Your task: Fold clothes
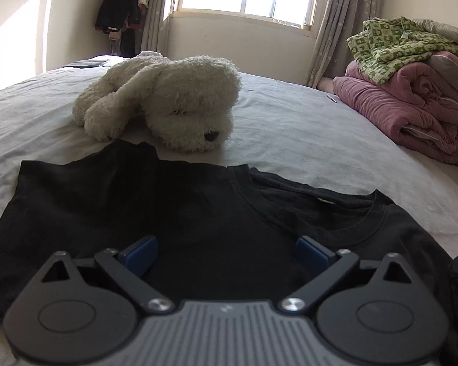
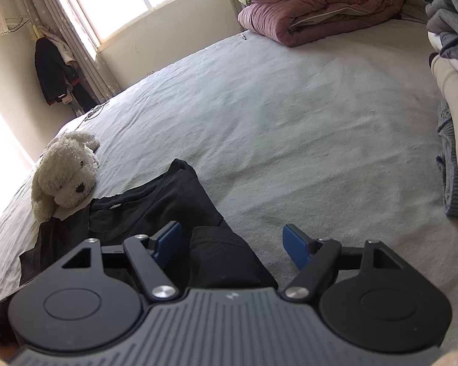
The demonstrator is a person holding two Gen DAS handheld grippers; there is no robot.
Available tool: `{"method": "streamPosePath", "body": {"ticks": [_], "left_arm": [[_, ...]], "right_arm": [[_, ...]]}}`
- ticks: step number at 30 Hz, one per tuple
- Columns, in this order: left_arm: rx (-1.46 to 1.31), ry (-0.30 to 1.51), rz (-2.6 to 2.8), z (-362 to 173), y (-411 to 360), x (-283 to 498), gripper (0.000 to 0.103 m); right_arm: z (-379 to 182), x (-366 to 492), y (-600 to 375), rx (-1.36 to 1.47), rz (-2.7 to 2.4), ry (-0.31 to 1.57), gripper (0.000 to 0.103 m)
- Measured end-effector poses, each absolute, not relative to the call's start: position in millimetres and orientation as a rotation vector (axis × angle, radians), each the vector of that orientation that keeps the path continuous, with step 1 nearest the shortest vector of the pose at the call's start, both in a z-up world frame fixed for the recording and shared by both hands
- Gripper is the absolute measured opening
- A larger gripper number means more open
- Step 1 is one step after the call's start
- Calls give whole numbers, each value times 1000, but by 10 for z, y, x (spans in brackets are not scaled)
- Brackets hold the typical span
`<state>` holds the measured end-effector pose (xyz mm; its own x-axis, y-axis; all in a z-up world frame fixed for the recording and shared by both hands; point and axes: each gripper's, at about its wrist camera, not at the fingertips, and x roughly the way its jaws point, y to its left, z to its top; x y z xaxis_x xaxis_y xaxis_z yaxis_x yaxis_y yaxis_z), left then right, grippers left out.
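The left gripper (image 1: 226,254) has its blue fingers (image 1: 142,254) spread wide, nothing between them, over a black T-shirt (image 1: 107,213). The right gripper (image 2: 232,242) has its fingers (image 2: 296,245) apart, a black sleeve (image 2: 226,259) lying loose between them. The shirt lies on the bed (image 2: 305,122), whose sheet is open to the right. A plush dog (image 1: 168,103) lies just beyond the collar. The neck label (image 2: 115,206) is unreadable.

T-shirt (image 1: 137,213) on bed (image 1: 290,128), plush dog (image 1: 168,103) behind (touching it), quilts (image 1: 412,109) far right
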<state>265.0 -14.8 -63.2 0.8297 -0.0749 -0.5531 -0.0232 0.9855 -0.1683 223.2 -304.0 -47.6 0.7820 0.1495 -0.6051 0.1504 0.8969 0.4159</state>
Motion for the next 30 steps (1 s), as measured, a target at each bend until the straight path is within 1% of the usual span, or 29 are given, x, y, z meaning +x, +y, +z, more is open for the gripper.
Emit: {"method": "streamPosePath", "body": {"ticks": [1, 3, 4, 5, 6, 9, 16, 20, 22, 23, 24, 27, 30], "left_arm": [[-176, 593, -31, -632, -147, 2650, 100], [-182, 594, -35, -634, -149, 2650, 101], [-185, 595, -37, -635, -150, 2650, 101], [-187, 596, -39, -636, -151, 2650, 101], [-184, 597, -39, -638, -159, 2650, 101], [-188, 600, -44, -631, -150, 2644, 101], [-209, 602, -57, -630, -117, 2656, 102], [-210, 603, -57, -636, -118, 2665, 102], [-208, 603, -56, -635, -122, 2666, 102], [-206, 603, -55, -635, -124, 2665, 102], [-206, 603, -55, -635, -123, 2665, 102], [-207, 603, -56, -637, -119, 2664, 102], [-202, 602, -54, -640, -122, 2664, 102]], "right_arm": [[-501, 2249, -3002, 467, -3, 680, 63], [-516, 2265, -2905, 432, -23, 668, 40], [-517, 2271, -2846, 405, -35, 661, 35], [-508, 2268, -2806, 394, -36, 648, 24], [-497, 2262, -2773, 388, -35, 633, 18], [-444, 2236, -2664, 362, -20, 595, 15], [-481, 2284, -2304, 241, 32, 631, 15], [-482, 2289, -2226, 235, 65, 648, 22], [-442, 2264, -2315, 309, 103, 640, 38], [-417, 2248, -2376, 354, 122, 631, 50], [-383, 2223, -2456, 408, 134, 613, 53], [-298, 2156, -2683, 504, 101, 564, 54], [-285, 2121, -2880, 514, -20, 546, 54]]}}
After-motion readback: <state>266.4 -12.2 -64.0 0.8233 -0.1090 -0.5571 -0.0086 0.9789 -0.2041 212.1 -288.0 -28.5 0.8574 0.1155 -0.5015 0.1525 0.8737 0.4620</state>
